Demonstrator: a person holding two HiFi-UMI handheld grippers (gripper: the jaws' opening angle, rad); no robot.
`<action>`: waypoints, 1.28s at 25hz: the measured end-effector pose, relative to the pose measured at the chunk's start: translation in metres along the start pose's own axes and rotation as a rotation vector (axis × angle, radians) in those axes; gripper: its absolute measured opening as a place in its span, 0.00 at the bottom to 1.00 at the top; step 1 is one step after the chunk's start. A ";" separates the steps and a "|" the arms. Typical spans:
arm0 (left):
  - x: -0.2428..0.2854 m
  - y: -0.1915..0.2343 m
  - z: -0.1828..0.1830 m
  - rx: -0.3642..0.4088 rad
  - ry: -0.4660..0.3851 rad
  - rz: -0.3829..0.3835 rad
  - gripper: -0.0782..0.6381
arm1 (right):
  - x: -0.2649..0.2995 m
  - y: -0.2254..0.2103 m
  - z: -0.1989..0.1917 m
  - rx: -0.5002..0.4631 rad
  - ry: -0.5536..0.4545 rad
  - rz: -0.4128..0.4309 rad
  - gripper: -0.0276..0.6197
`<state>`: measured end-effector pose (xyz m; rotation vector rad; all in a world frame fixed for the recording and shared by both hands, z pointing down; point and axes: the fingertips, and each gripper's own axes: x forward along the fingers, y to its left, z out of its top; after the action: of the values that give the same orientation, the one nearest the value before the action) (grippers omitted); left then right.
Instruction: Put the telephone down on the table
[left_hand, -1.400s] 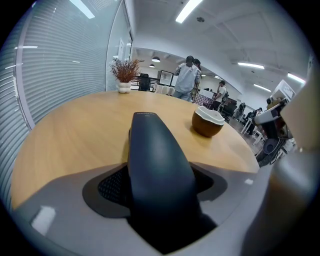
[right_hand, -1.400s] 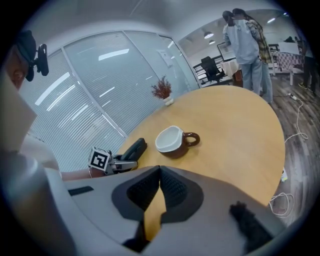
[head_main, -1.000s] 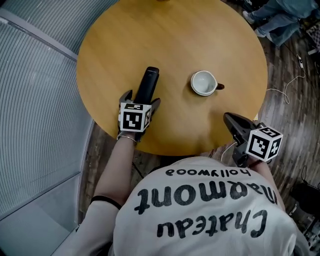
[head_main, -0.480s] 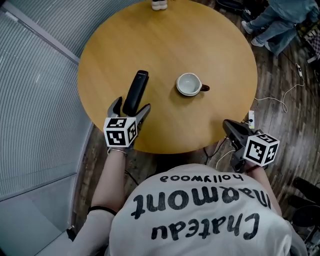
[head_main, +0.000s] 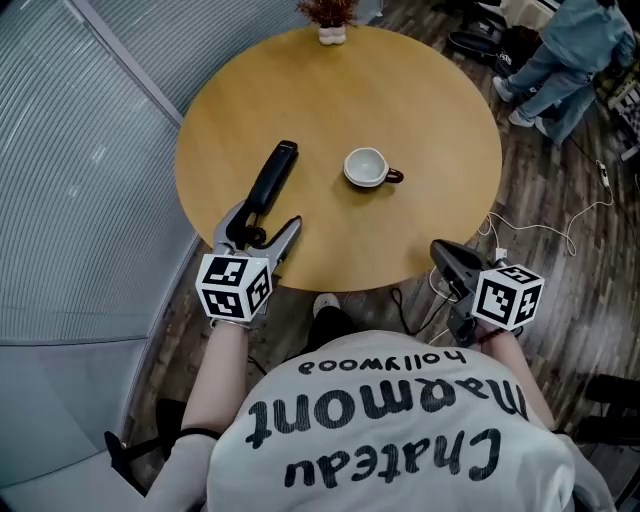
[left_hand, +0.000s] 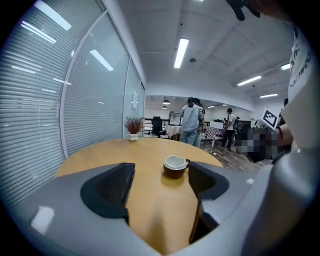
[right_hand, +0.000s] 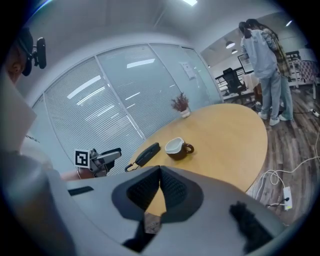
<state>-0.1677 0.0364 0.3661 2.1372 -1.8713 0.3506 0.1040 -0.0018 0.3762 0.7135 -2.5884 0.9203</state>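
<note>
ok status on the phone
left gripper open, empty, jaws just eased inward. right gripper shut, off the table. telephone flat on table. cup beside it, apart.
</note>
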 end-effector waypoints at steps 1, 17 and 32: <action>-0.008 -0.008 0.003 0.020 -0.014 0.004 0.62 | -0.001 0.005 0.001 -0.016 -0.004 0.016 0.06; -0.121 -0.117 -0.014 -0.046 -0.086 -0.017 0.12 | -0.045 0.049 -0.038 -0.076 -0.049 0.158 0.06; -0.155 -0.117 -0.062 -0.210 -0.022 -0.019 0.12 | -0.064 0.044 -0.072 -0.129 -0.007 0.093 0.06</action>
<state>-0.0721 0.2167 0.3626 2.0245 -1.8094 0.1206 0.1413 0.0974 0.3806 0.5669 -2.6776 0.7691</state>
